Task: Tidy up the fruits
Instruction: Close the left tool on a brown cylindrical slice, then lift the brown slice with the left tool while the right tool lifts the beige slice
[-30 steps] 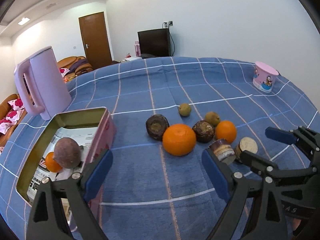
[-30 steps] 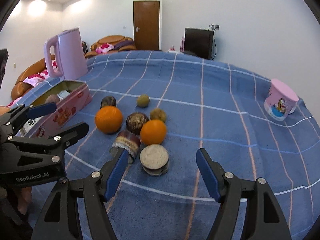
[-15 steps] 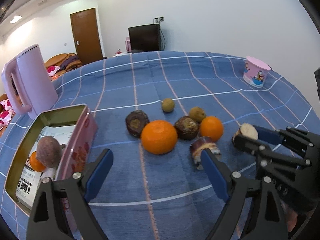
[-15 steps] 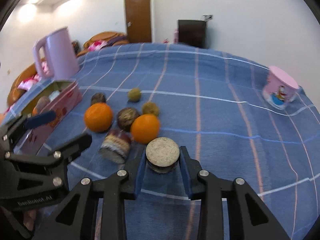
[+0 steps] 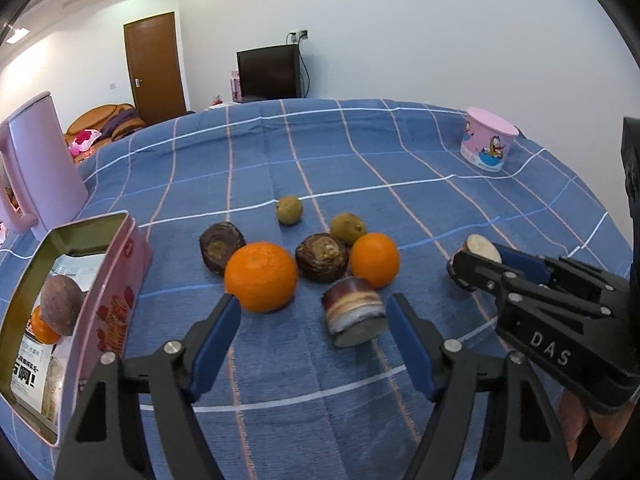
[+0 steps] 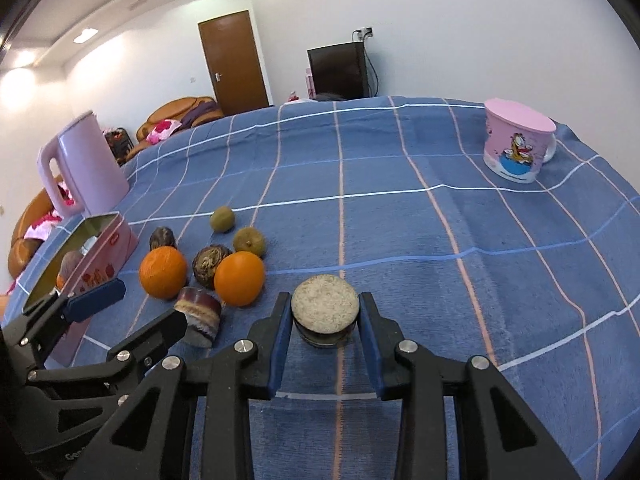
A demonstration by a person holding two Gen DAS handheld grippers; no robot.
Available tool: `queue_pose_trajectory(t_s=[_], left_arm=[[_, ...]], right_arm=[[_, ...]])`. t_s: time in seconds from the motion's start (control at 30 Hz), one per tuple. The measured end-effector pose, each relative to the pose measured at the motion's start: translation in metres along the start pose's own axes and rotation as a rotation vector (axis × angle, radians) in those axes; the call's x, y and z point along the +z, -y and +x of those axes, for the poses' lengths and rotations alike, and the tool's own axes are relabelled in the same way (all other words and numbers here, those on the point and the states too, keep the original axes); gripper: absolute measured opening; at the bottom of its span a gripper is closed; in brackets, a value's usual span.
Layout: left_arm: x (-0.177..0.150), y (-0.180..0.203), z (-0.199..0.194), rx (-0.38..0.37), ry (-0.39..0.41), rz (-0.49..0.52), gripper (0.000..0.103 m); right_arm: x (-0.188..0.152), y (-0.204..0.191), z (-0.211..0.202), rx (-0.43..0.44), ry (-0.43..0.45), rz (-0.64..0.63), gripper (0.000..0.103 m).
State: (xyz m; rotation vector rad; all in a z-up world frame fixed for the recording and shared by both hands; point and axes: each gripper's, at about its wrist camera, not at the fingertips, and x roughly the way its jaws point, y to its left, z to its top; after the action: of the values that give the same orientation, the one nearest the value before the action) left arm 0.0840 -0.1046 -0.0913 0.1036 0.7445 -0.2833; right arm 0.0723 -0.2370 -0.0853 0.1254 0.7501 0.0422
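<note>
Blue checked cloth point(image 6: 400, 220), orange fruits point(image 5: 260, 276), pink cartoon cup point(image 6: 516, 148).

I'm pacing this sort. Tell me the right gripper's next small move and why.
Probably lift. The right gripper is shut on the cut piece, which seems to sit on the cloth. The tin is to the left, past the oranges, so it needs height first.

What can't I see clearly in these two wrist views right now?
- Pink rectangular tin: its floor is partly hidden by its near wall, left wrist view.
- Small orange inside: half covered by the brown round fruit.
- Cut round slice in the right gripper: underside hidden; whether it is lifted off the blue checked cloth is unclear.
</note>
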Motion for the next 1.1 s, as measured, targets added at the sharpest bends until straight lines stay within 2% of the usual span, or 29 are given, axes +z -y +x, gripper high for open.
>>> queue_pose_trajectory(t_s=[0.03,0.13,0.33,0.4,0.47,0.73,1.1], left_arm=[[0.000,0.002,0.001,-0.003,-0.004,0.006,0.077],[-0.001,0.006,0.008,-0.015,-0.032,0.008,0.067],[0.001,0.013,0.021,-0.048,-0.081,0.018,0.064],[0.001,0.012,0.025,-0.087,-0.101,0.009,0.047],[0.001,0.011,0.029,-0.102,-0.121,-0.002,0.039],[0.000,0.014,0.026,-0.119,-0.107,0.002,0.038],[0.001,0.004,0.012,-0.082,-0.032,-0.030,0.038]], right_arm=[[-0.001,-0.001,0.000,-0.002,-0.001,-0.003,0.034],[-0.001,-0.002,0.002,-0.006,-0.004,-0.005,0.034],[0.000,0.001,0.006,0.008,-0.024,0.017,0.035],[0.000,0.000,0.007,0.005,-0.030,0.012,0.035],[0.000,0.001,0.007,0.003,-0.028,0.013,0.035],[0.001,-0.001,0.012,0.014,-0.052,-0.001,0.035],[0.000,-0.007,0.002,0.035,-0.001,-0.044,0.035]])
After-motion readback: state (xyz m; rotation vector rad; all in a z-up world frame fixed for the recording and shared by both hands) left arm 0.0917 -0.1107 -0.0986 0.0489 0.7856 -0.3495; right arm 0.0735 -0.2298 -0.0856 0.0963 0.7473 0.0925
